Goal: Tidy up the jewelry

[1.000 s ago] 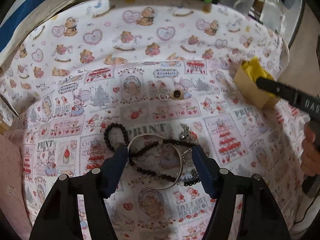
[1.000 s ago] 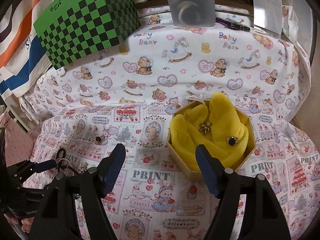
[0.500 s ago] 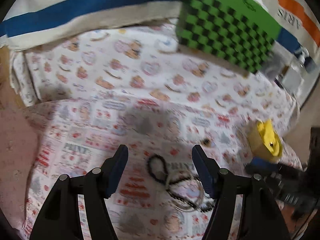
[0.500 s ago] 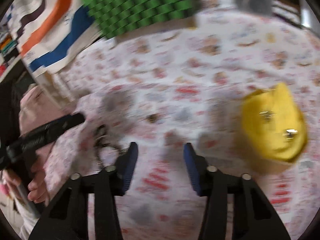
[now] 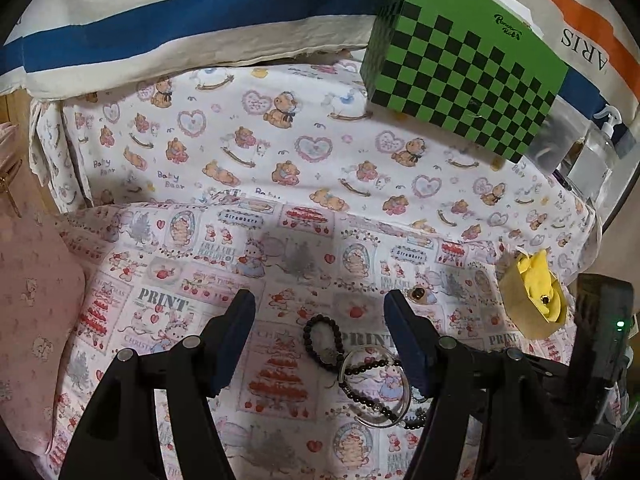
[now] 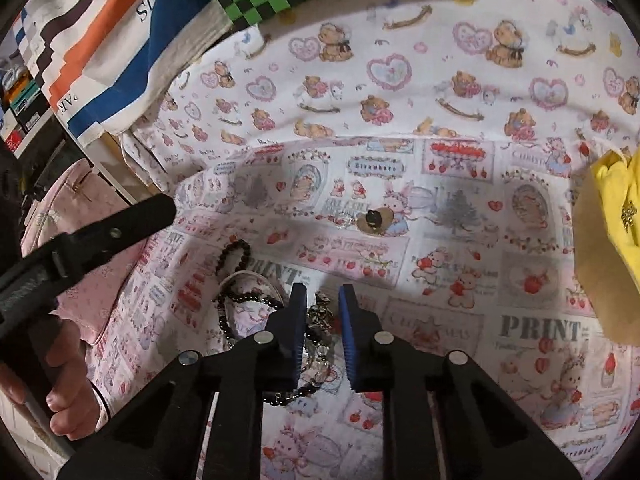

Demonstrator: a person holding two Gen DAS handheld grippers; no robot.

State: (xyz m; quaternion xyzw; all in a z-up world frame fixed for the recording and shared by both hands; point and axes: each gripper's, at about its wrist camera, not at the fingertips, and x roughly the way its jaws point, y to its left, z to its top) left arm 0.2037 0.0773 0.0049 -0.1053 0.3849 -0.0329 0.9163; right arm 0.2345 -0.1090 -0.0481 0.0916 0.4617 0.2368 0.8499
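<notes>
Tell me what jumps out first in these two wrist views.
The green-and-black checkered box at the back of the printed cloth. Then the tangle up front: black bead bracelet, silver bangle and a metal charm that the right gripper is closing around. At the right edge, the box with yellow lining.

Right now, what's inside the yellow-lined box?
The box holds crumpled yellow cloth with a dark-stone stud on it; the right wrist view shows a small silvery charm too. Anything beneath the cloth is hidden.
</notes>
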